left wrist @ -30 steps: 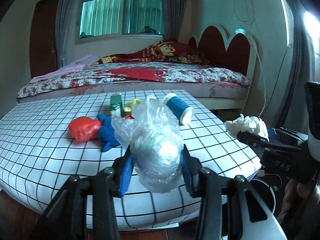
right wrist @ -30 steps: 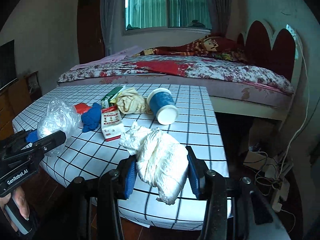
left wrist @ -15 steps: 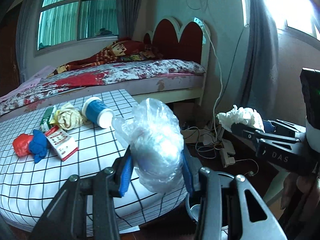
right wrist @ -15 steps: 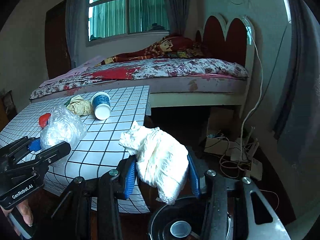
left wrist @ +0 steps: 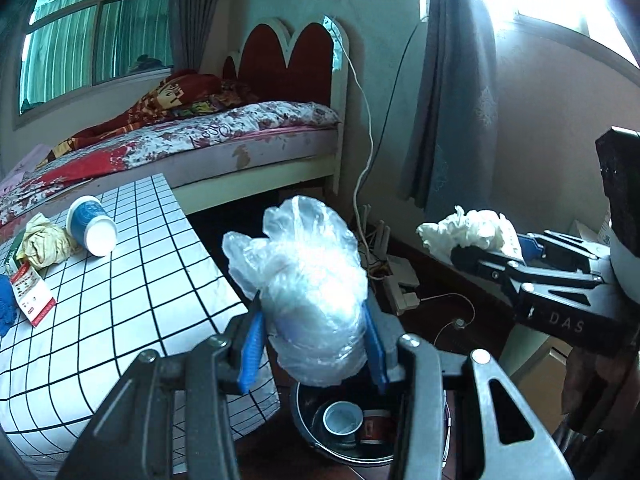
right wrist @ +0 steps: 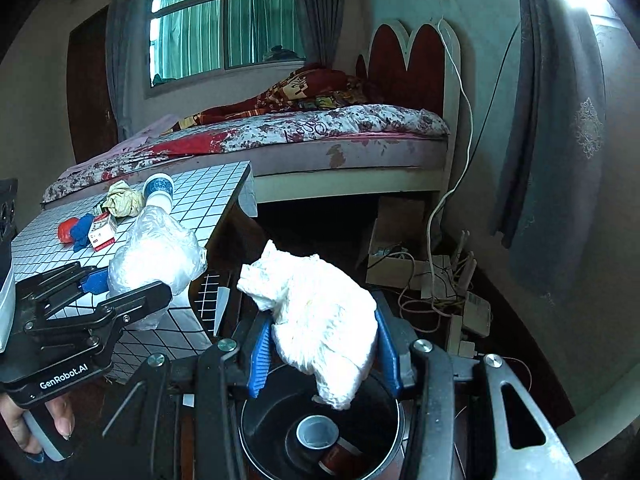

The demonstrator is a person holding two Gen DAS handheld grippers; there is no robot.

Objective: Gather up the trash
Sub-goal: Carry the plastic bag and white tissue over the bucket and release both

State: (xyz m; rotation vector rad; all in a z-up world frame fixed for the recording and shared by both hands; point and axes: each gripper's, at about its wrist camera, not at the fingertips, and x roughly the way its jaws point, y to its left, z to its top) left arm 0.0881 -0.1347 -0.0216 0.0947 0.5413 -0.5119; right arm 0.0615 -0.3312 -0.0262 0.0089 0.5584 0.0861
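1. Left wrist view. The left gripper [left wrist: 314, 346] holds a crumpled clear plastic bag [left wrist: 306, 292] between its blue-padded fingers [left wrist: 251, 350], which stand at a moderate gap and press into the wad on both sides. The bag hangs directly above a dark round trash bin [left wrist: 344, 432] on the floor just beside the table [left wrist: 132, 280].
   - Handling (judged): very light, soft and springy; the film is slick, so a grip across the thick middle of the wad, as here, seems safer than a pinch on a loose edge.
   - Look: translucent, glossy, bunched into a rounded lump with a loose flap at top left.
   - The bin already contains a small cup and something red, too dim to identify with certainty.
2. Right wrist view. The right gripper [right wrist: 324, 350] clamps a crumpled white tissue wad [right wrist: 320, 320] between its fingers [right wrist: 260, 354] at a similar medium gap; the wad's lower tip dangles over the open mouth of the trash bin [right wrist: 256, 420].
   - Handling (judged): feather-light, limp, compressible and not fragile; it may cling to the pads on release.
   - Look: matte white, creased, irregular, with a pointed tail below.
3. Remaining on the table: a blue paper cup [right wrist: 159, 192] on its side, a yellowish crumpled wrapper [right wrist: 122, 200], a small red-and-white carton [right wrist: 102, 234], a blue scrap [right wrist: 82, 232] and a red scrap [right wrist: 66, 230].
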